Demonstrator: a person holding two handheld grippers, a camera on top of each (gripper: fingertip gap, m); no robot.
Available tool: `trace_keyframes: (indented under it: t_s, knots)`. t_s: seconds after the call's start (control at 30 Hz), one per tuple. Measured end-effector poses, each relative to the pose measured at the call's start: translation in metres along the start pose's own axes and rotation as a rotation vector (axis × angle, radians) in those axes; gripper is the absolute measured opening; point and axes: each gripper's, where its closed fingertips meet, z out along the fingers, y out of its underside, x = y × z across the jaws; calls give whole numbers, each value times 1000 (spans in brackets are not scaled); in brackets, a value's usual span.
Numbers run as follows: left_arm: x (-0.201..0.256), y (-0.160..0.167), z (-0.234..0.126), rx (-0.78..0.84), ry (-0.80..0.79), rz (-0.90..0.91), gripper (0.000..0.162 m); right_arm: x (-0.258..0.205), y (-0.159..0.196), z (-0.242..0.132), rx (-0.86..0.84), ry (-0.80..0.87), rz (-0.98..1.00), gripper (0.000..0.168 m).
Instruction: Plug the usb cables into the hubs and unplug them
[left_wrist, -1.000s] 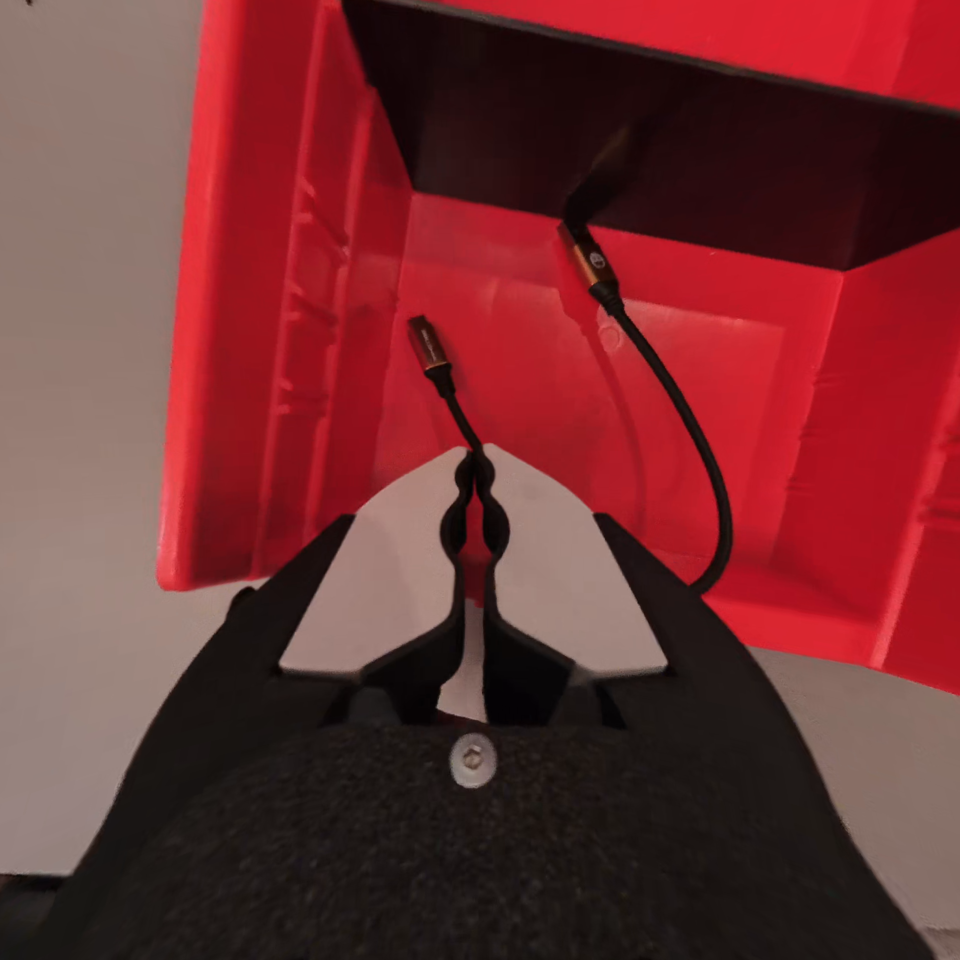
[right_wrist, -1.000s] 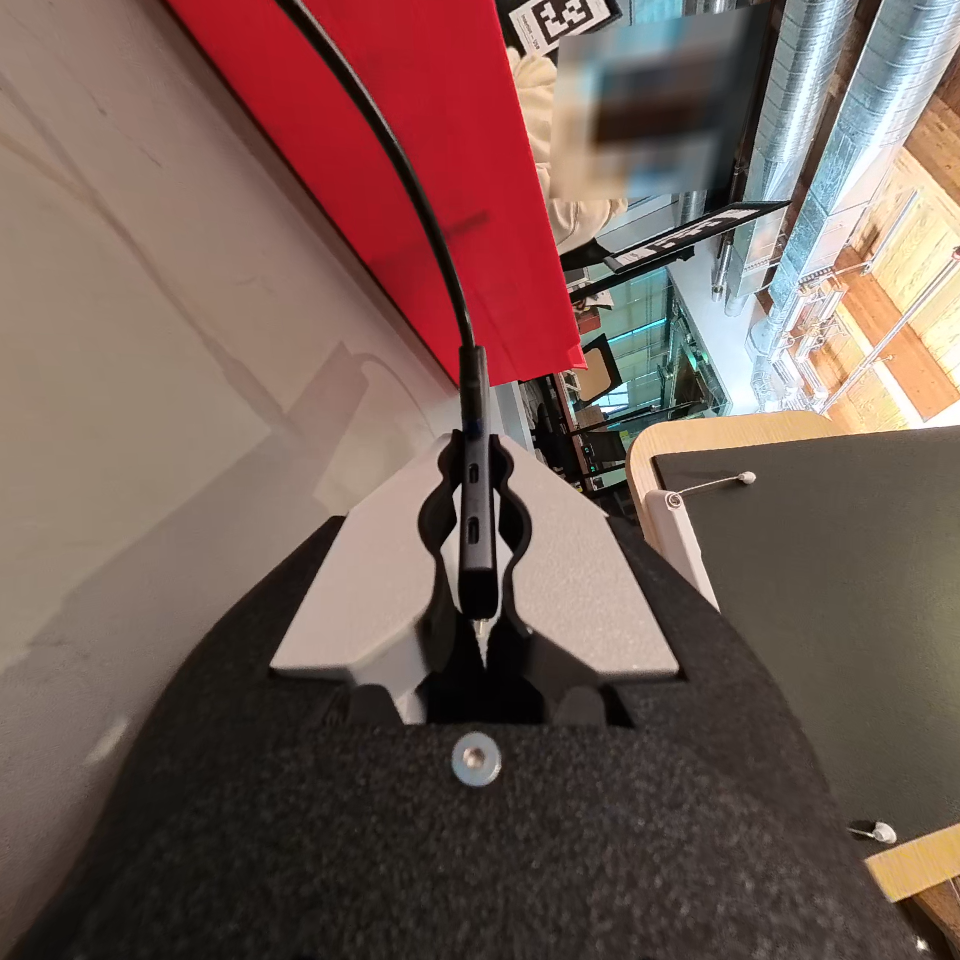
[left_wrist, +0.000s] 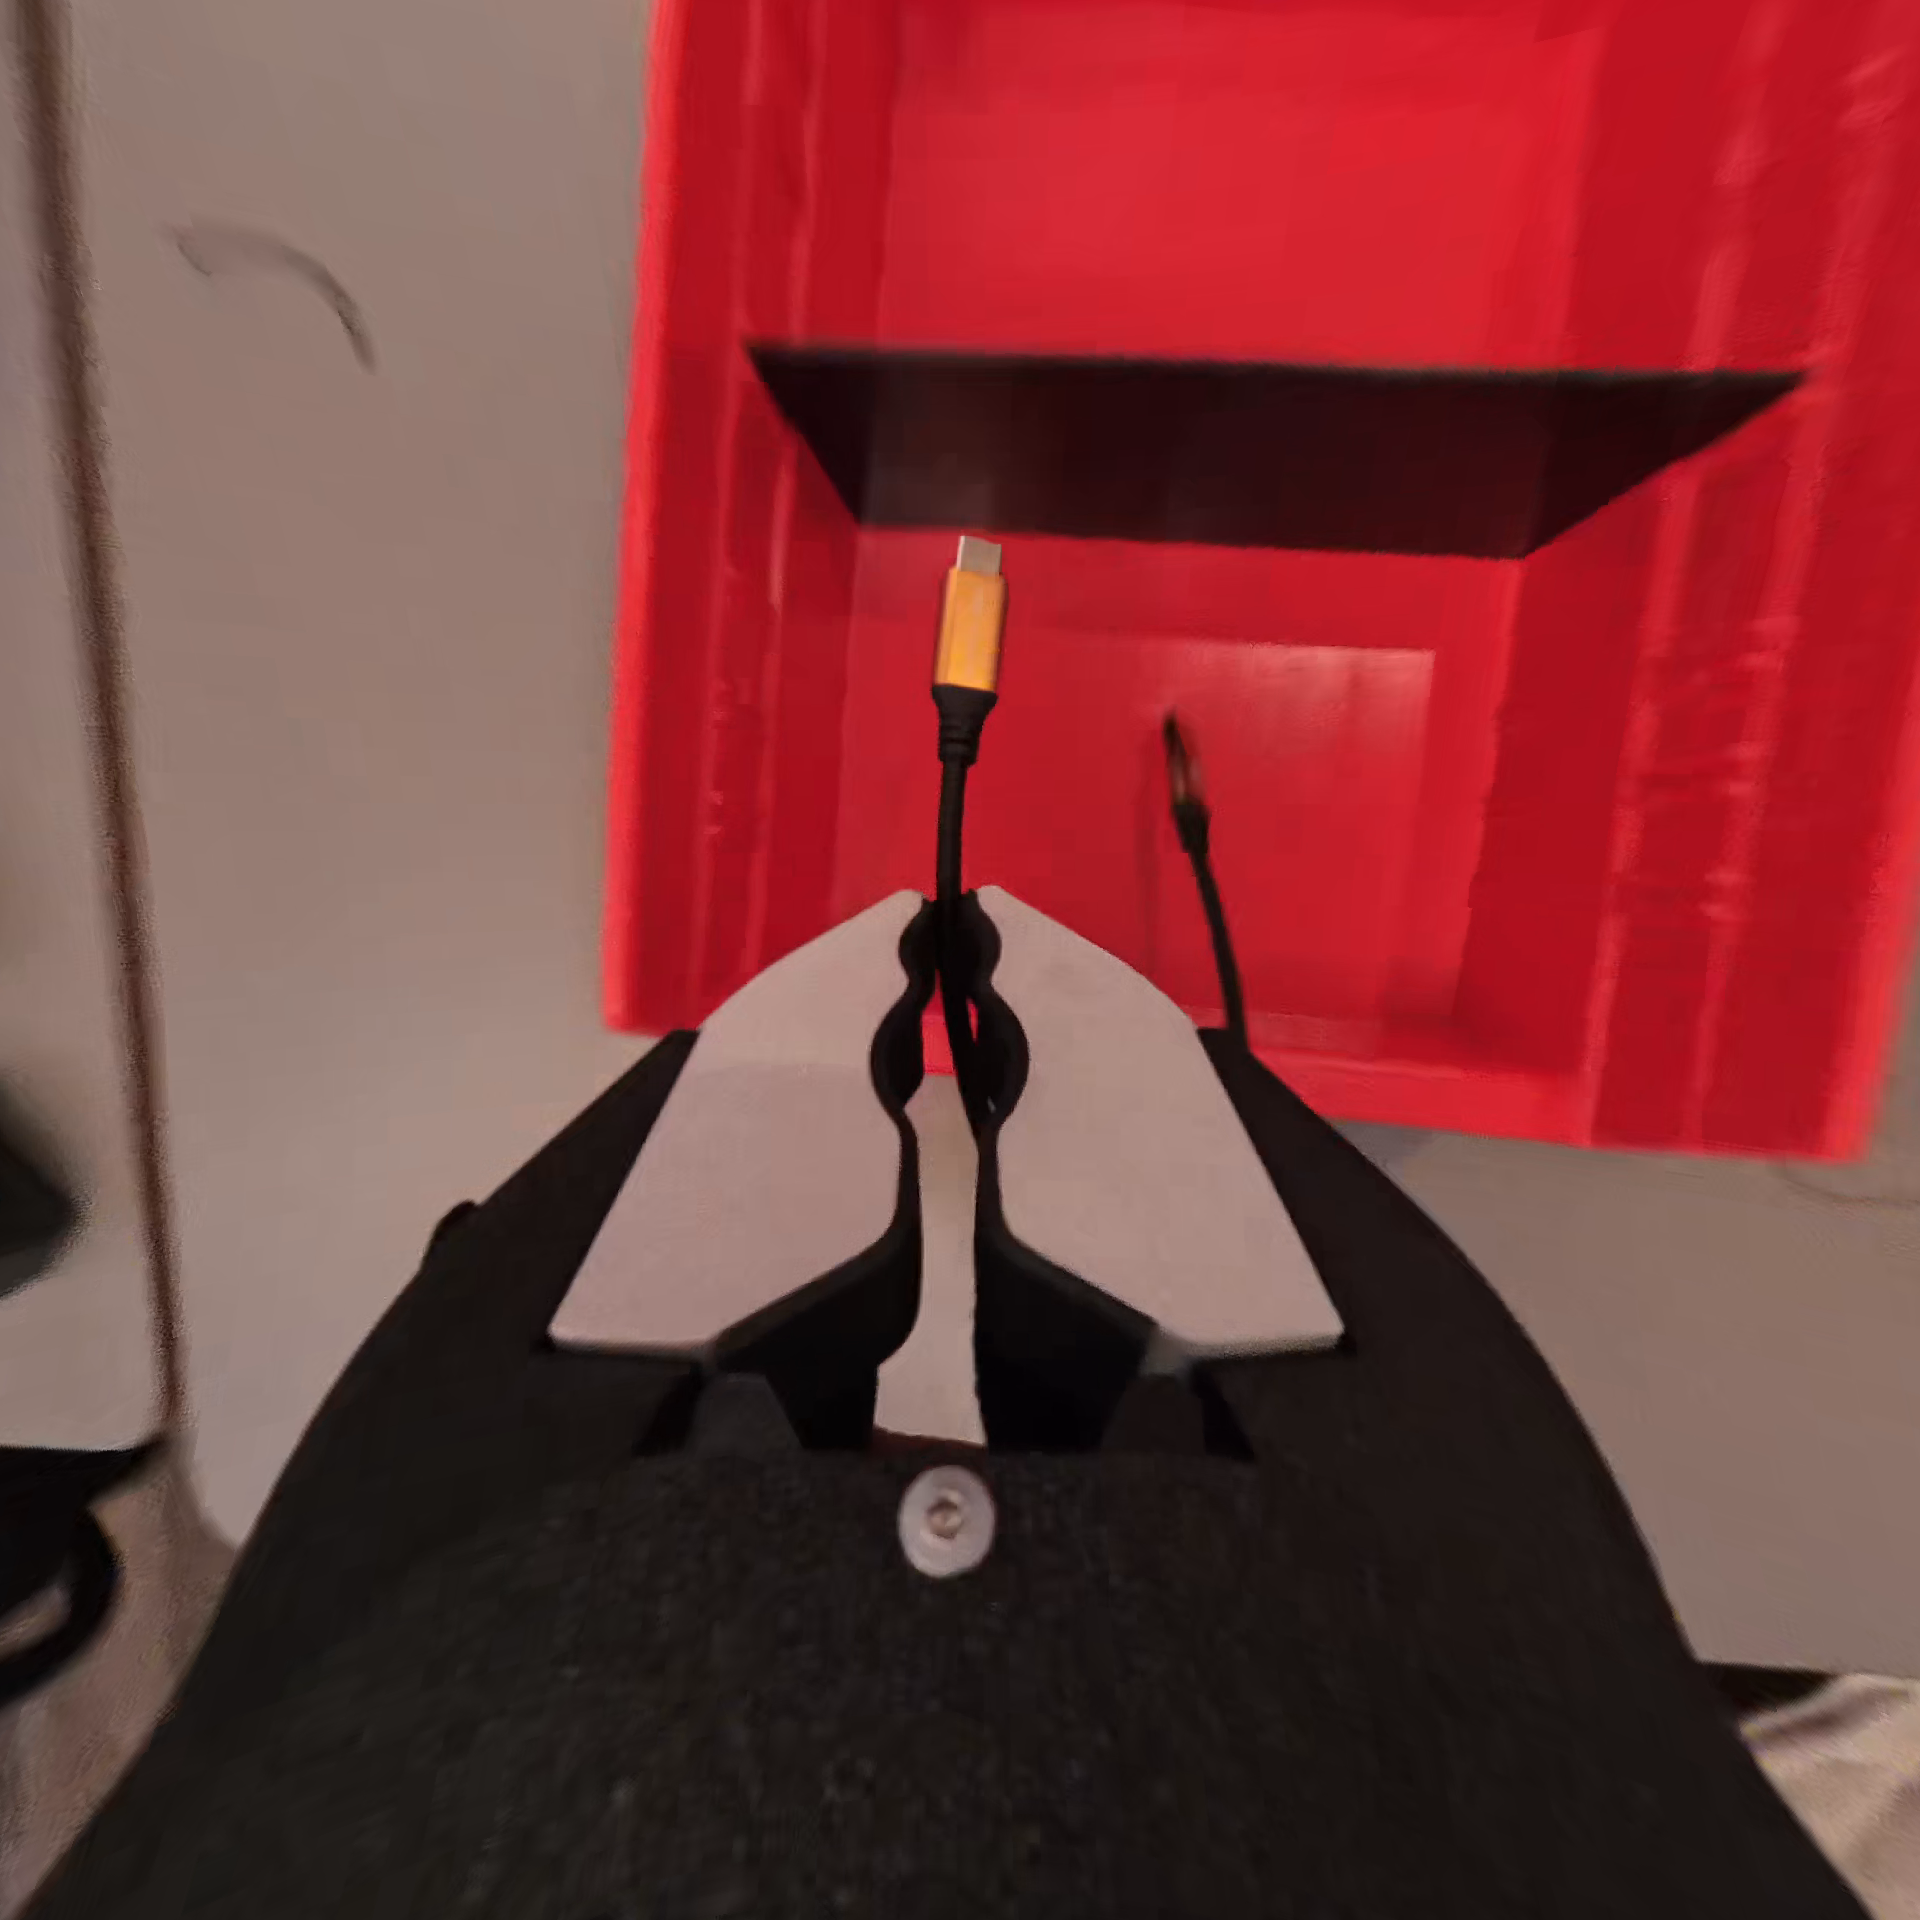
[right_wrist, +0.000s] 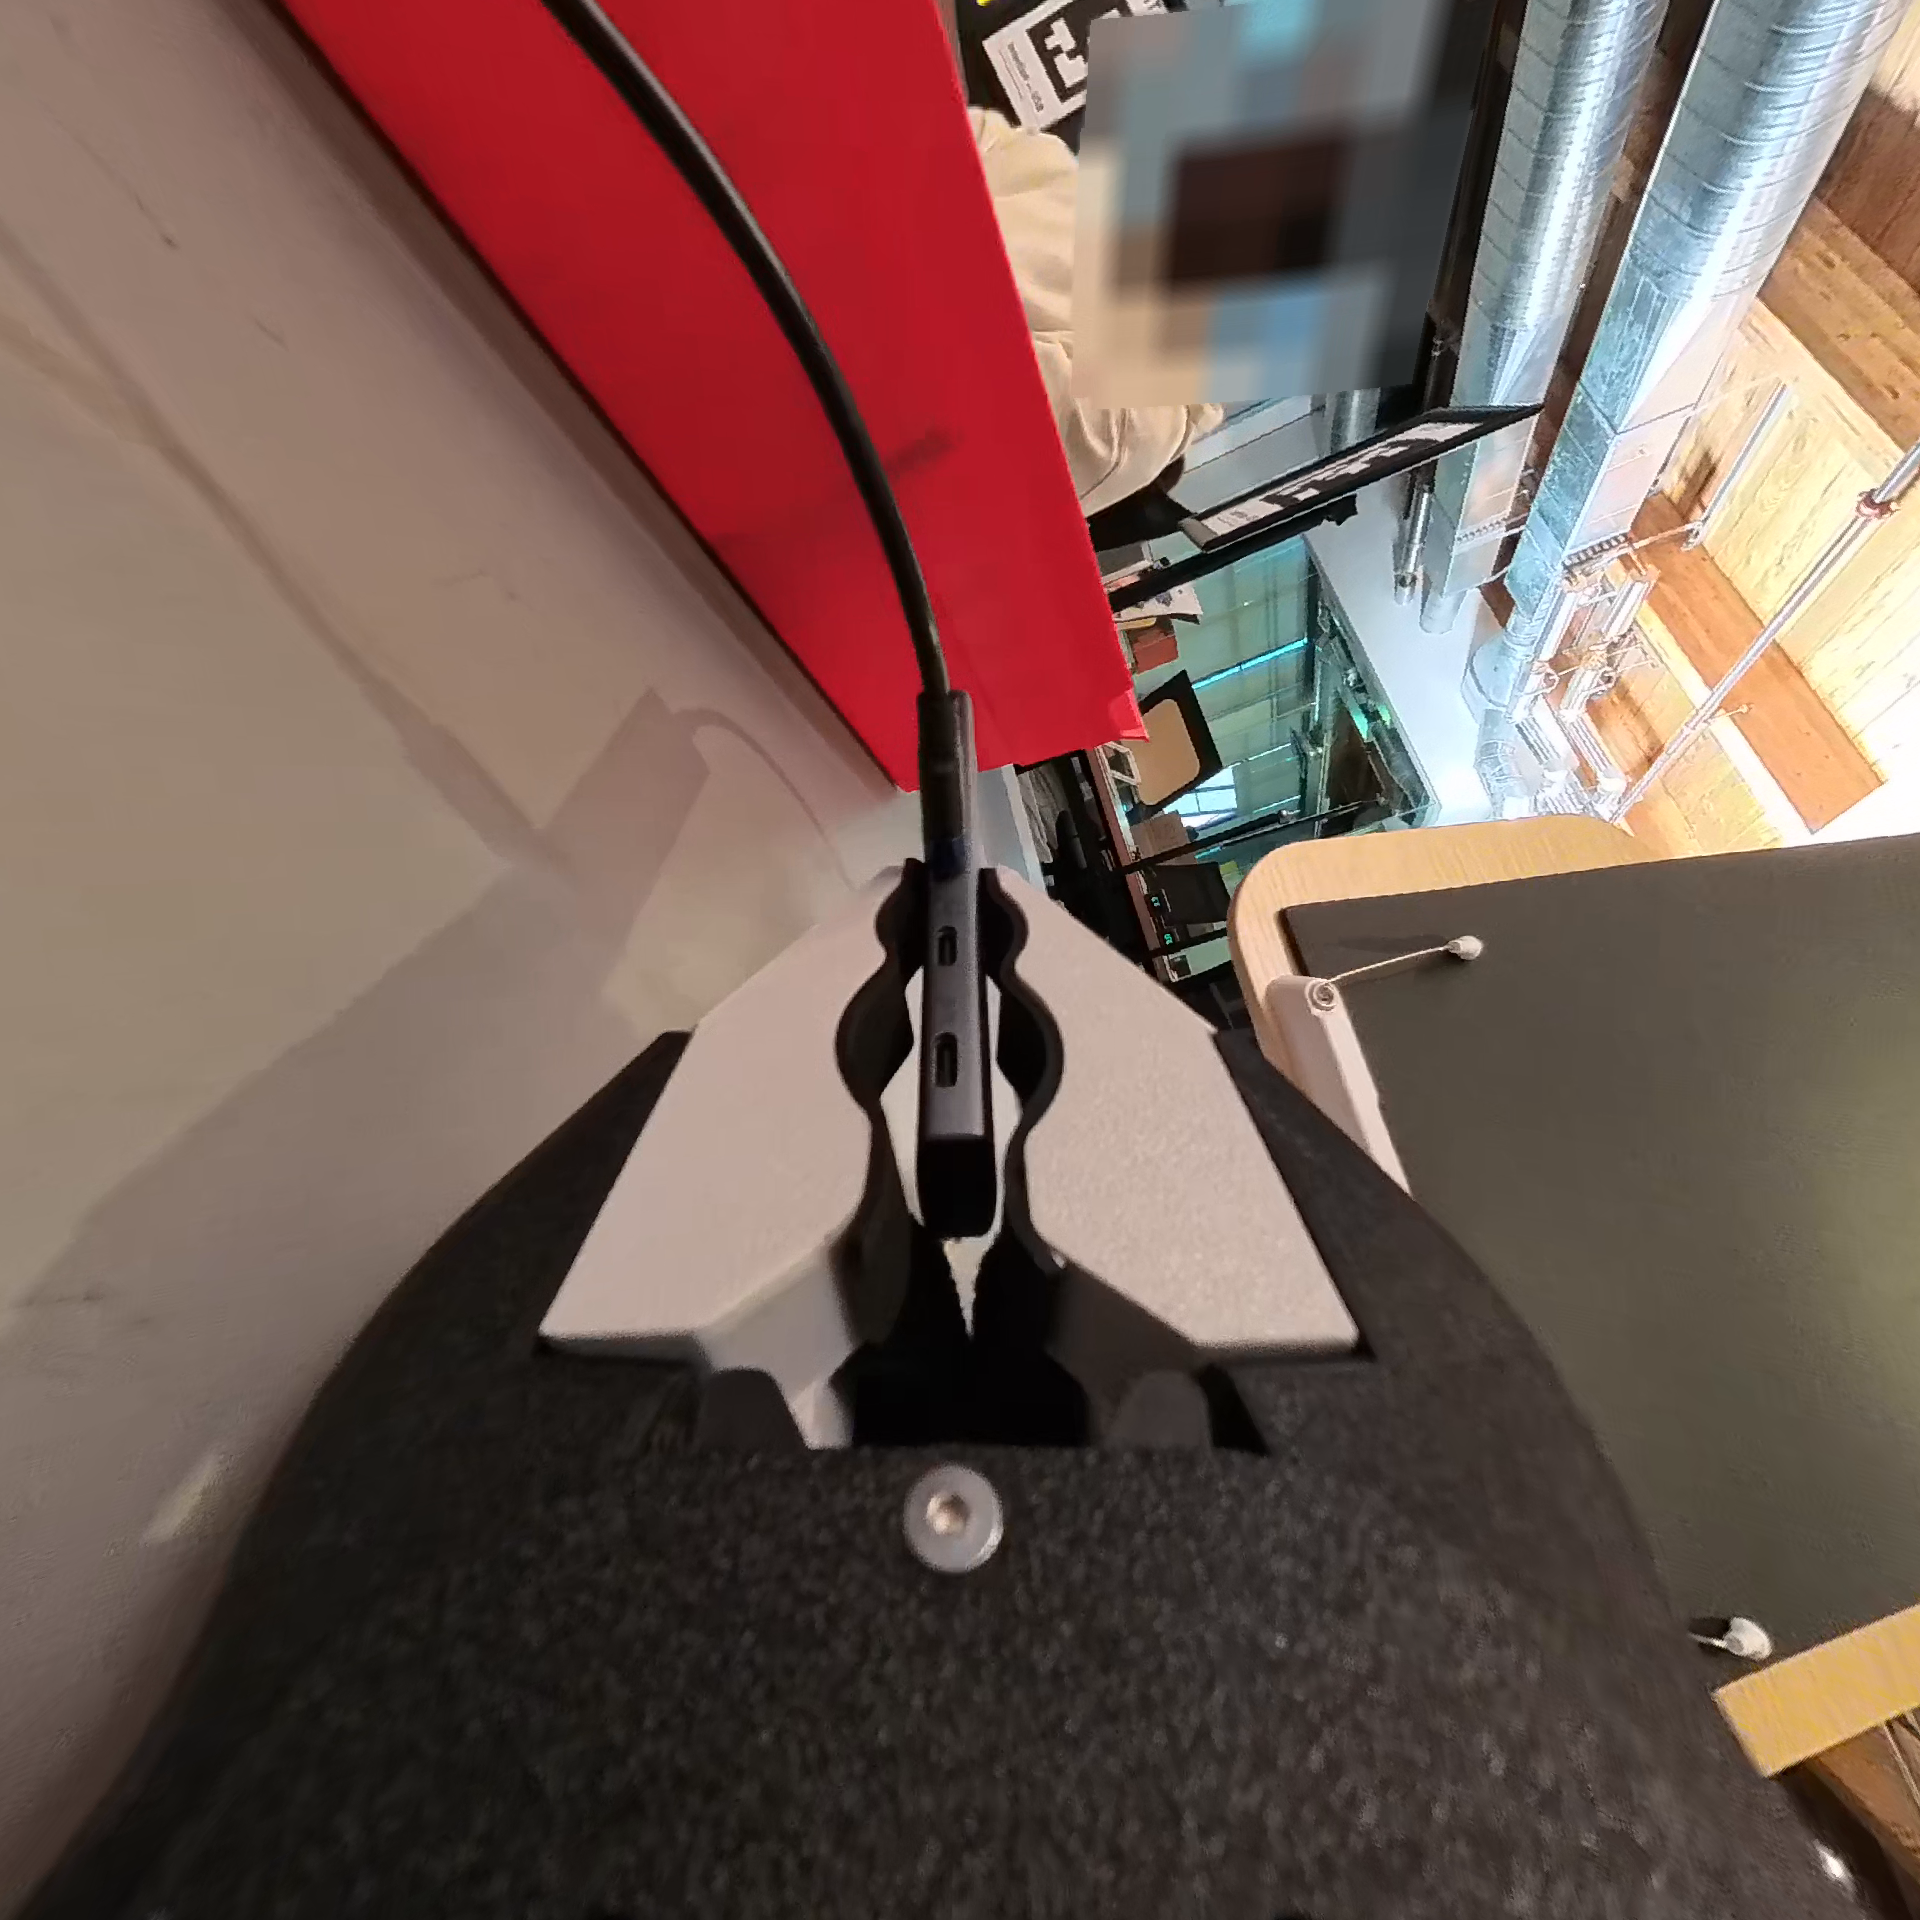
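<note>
At twelve o'clock, red bin (left_wrist: 1195, 208). Left gripper (left_wrist: 951, 904) pinches a limp black cable (left_wrist: 951, 831) just below its orange plug (left_wrist: 971, 634); right gripper (right_wrist: 951, 904) clamps a stiff, light grey adapter (right_wrist: 951, 1039), best gripped mid-body.

A pale off-white desk surface (left_wrist: 312, 727) with faint scuffs fills the left of the left wrist view; a thin brown strip (left_wrist: 99, 623) runs along its far left edge. In the right wrist view, turned sideways, the same pale surface (right_wrist: 260, 727) meets an open workshop interior. Ribbed silver ventilation ducts (right_wrist: 1662, 312) run along light wooden ceiling panels (right_wrist: 1849, 436), with thin metal pipes (right_wrist: 1714, 665) beside them. Glass partitions with a greenish tint (right_wrist: 1268, 727) stand farther off, a dark chair (right_wrist: 1179, 732) before them. Nearer lies a black-topped table with a rounded light-wood edge (right_wrist: 1351, 862), lit brightly.
</note>
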Motion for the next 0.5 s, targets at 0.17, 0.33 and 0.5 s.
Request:
trace_keyframes:
  t_s: [0.17,0.33,0.5]
  knots:
    - [56,-27,-108,247,79,241,3,5,0,0,2,23,6,7]
    - [153,-16,-136,201,278,471,3,3,1,1,-9,21,-8,7]
    - [230,13,-64,-15,378,578,3,1,1,0,-9,19,-21,7]
